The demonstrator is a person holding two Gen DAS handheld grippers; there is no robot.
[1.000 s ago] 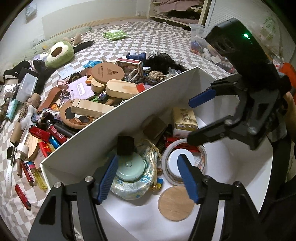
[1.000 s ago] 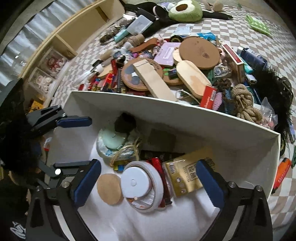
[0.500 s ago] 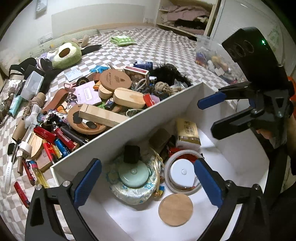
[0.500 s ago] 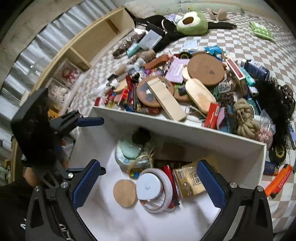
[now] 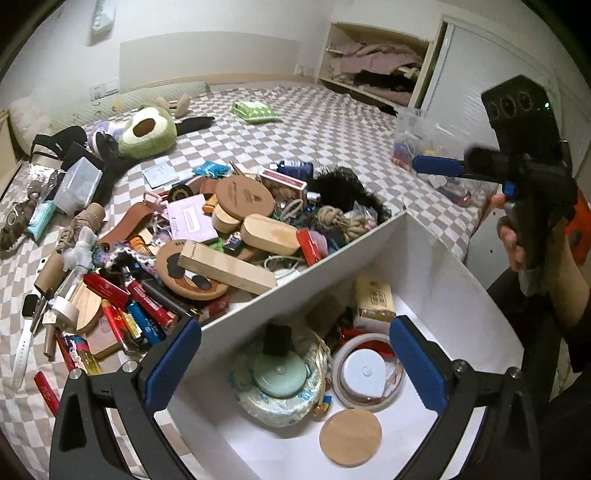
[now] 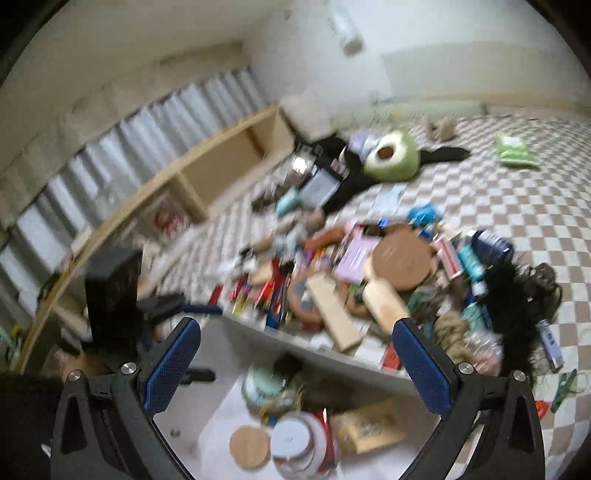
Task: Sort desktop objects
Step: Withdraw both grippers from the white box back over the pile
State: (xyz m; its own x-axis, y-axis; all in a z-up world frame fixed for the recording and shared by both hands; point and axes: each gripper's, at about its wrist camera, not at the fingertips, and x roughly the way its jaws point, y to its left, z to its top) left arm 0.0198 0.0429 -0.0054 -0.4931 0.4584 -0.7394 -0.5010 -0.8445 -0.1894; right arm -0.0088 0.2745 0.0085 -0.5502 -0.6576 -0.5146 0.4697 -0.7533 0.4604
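Surface: a brown-and-white checkered cover [image 5: 332, 122] is spread across the whole view.
Wall: a plain white wall [image 5: 221, 33] is seen beyond the cover's far edge, with a pale panel [image 5: 207, 61] set along its base.
Shelf: an open wooden shelf [image 5: 373, 70], stuffed with folded cloth, stands at the cover's far right corner.
Bookcase: a low wooden bookcase [image 6: 207, 166] runs along the cover's left edge.
Curtain: a pale pleated curtain [image 6: 147, 125] hangs behind the bookcase.
Light: dim indoor light.
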